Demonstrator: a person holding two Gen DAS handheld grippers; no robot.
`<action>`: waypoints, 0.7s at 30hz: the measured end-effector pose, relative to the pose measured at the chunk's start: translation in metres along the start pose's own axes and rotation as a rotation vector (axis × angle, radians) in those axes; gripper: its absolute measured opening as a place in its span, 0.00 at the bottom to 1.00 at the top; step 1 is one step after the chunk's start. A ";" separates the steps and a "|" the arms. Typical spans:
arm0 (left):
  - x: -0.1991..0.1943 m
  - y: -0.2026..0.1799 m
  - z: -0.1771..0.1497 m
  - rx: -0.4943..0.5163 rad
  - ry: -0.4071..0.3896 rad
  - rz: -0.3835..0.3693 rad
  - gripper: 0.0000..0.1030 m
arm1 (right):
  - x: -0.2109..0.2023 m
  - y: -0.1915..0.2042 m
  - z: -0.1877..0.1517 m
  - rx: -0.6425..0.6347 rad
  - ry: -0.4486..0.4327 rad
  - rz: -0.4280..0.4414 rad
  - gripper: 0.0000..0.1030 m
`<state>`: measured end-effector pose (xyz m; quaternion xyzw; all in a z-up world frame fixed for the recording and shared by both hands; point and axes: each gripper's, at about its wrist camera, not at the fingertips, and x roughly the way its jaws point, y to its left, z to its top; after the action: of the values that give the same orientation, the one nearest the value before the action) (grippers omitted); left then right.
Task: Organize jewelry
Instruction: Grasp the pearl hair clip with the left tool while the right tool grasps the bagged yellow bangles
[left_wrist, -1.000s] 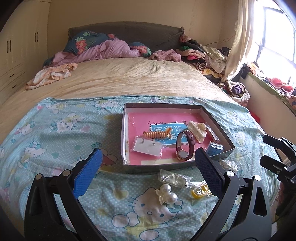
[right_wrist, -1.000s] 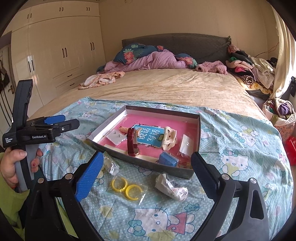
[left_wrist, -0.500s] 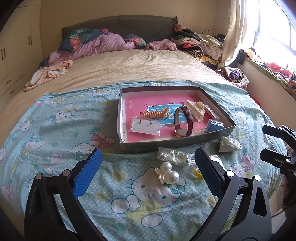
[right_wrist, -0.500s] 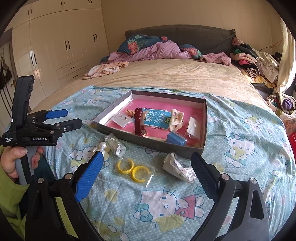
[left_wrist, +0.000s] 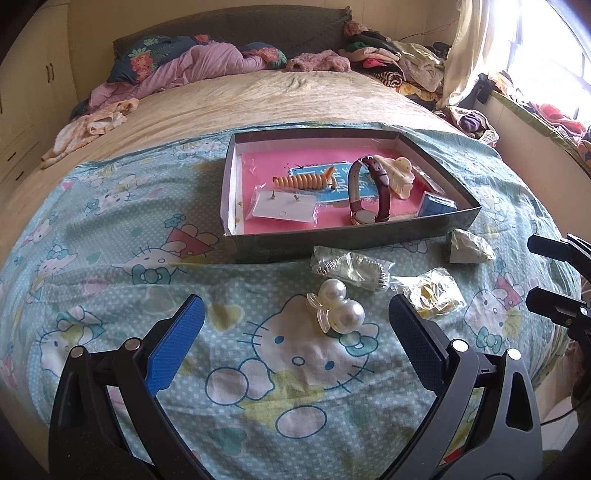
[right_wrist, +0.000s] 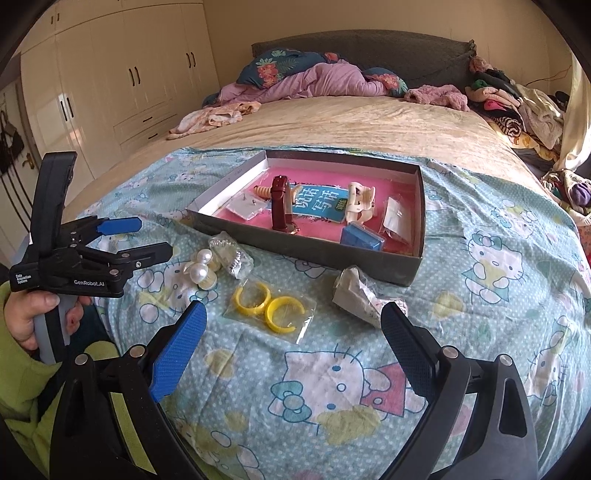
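Observation:
A grey box (left_wrist: 343, 242) (right_wrist: 306, 247) with a pink floor holds a maroon watch (left_wrist: 369, 192) (right_wrist: 281, 206), an orange spiral clip (left_wrist: 303, 181), a cream claw clip (left_wrist: 399, 175) (right_wrist: 360, 203), a blue case (left_wrist: 436, 205) (right_wrist: 362, 240) and an earring card (left_wrist: 284, 206). On the bedsheet before it lie a pearl clip (left_wrist: 336, 306) (right_wrist: 201, 269), a bagged silver comb (left_wrist: 351, 267) (right_wrist: 231, 254), bagged yellow hoops (left_wrist: 432, 293) (right_wrist: 269, 304) and a crumpled bag (left_wrist: 469, 247) (right_wrist: 364, 295). My left gripper (left_wrist: 295, 339) (right_wrist: 147, 240) is open just short of the pearl clip. My right gripper (right_wrist: 291, 343) (left_wrist: 546, 269) is open near the hoops.
A Hello Kitty sheet (left_wrist: 110, 266) covers the near end of the bed. Quilts and pillows (left_wrist: 192, 62) lie at the headboard, clothes (right_wrist: 517, 107) are piled at the right. A wardrobe (right_wrist: 110, 85) stands at the left. A window (left_wrist: 546, 55) is at the right.
Both grippers have moved down and forward towards the items on the sheet. The pearl clip now lies between the left fingers' line. Both stay open.

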<state>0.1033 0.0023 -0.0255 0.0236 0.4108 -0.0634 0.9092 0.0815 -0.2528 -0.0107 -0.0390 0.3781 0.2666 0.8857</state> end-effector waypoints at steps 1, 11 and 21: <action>0.002 -0.001 0.000 0.001 0.006 -0.002 0.91 | 0.002 -0.001 -0.001 0.004 0.006 0.002 0.92; 0.025 -0.001 -0.008 -0.012 0.066 -0.042 0.91 | 0.016 -0.003 -0.010 0.021 0.045 0.020 0.92; 0.046 -0.002 -0.007 -0.036 0.104 -0.110 0.81 | 0.032 -0.009 -0.017 0.042 0.080 0.031 0.92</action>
<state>0.1280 -0.0037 -0.0645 -0.0120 0.4590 -0.1046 0.8822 0.0935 -0.2505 -0.0461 -0.0253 0.4193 0.2708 0.8662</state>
